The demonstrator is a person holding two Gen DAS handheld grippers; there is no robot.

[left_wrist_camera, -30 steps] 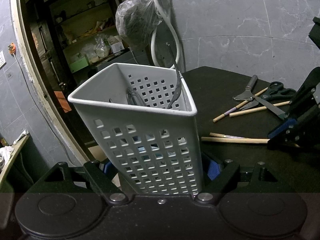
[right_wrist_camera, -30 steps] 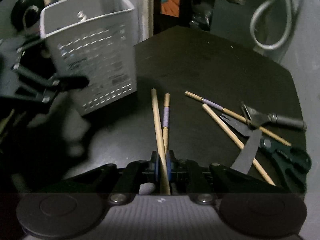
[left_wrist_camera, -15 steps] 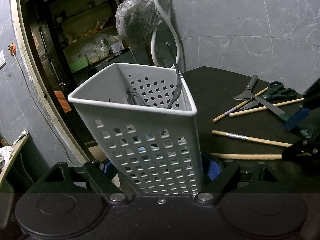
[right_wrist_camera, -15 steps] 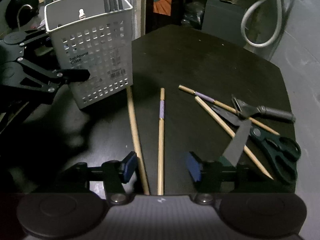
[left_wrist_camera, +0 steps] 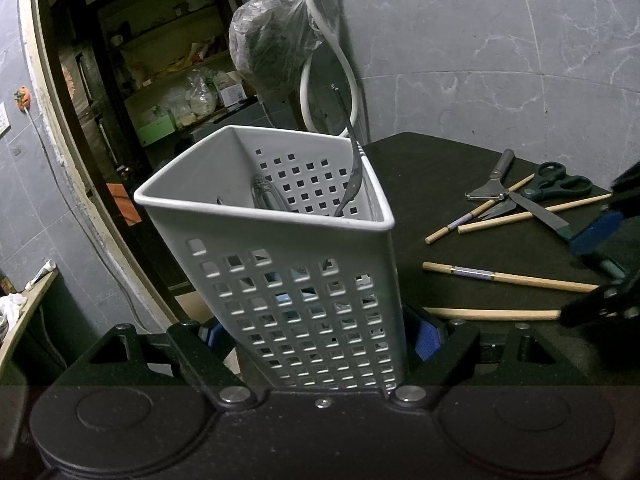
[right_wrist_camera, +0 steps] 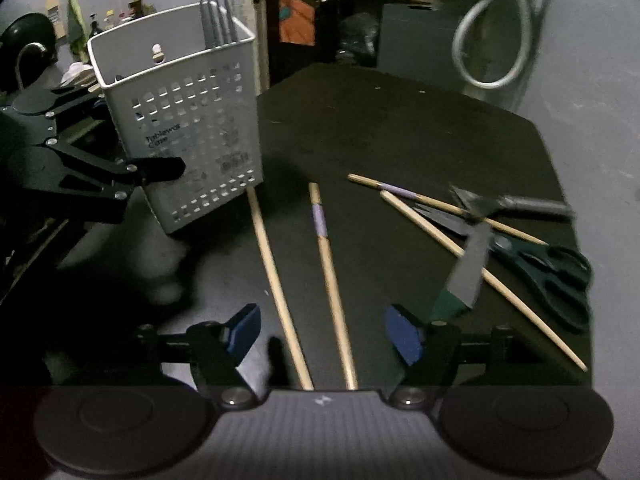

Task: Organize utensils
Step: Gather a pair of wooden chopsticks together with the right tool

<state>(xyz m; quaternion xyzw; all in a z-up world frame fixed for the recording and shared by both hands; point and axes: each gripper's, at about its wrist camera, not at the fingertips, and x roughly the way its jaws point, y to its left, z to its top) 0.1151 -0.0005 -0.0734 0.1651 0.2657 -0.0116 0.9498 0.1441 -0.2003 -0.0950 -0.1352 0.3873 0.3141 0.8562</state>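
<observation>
My left gripper (left_wrist_camera: 320, 338) is shut on the white perforated utensil basket (left_wrist_camera: 288, 280), holding it upright at the table's left edge; forks stand inside it. The basket also shows in the right wrist view (right_wrist_camera: 180, 120). My right gripper (right_wrist_camera: 324, 334) is open and empty, low over two wooden chopsticks: a plain one (right_wrist_camera: 276, 276) and one with a purple band (right_wrist_camera: 326, 252). Two more chopsticks (right_wrist_camera: 440, 200), a knife (right_wrist_camera: 464, 268), scissors (right_wrist_camera: 552, 276) and a peeler (right_wrist_camera: 516, 200) lie to the right.
The black table (right_wrist_camera: 400, 120) ends at a doorway behind the basket and a grey tiled wall. A white hose (left_wrist_camera: 344, 76) and a plastic bag (left_wrist_camera: 272, 48) hang behind the basket.
My right gripper has opened and let go of the plain chopstick, which now lies on the table, and has drawn back a little. The left gripper and basket have not moved.
</observation>
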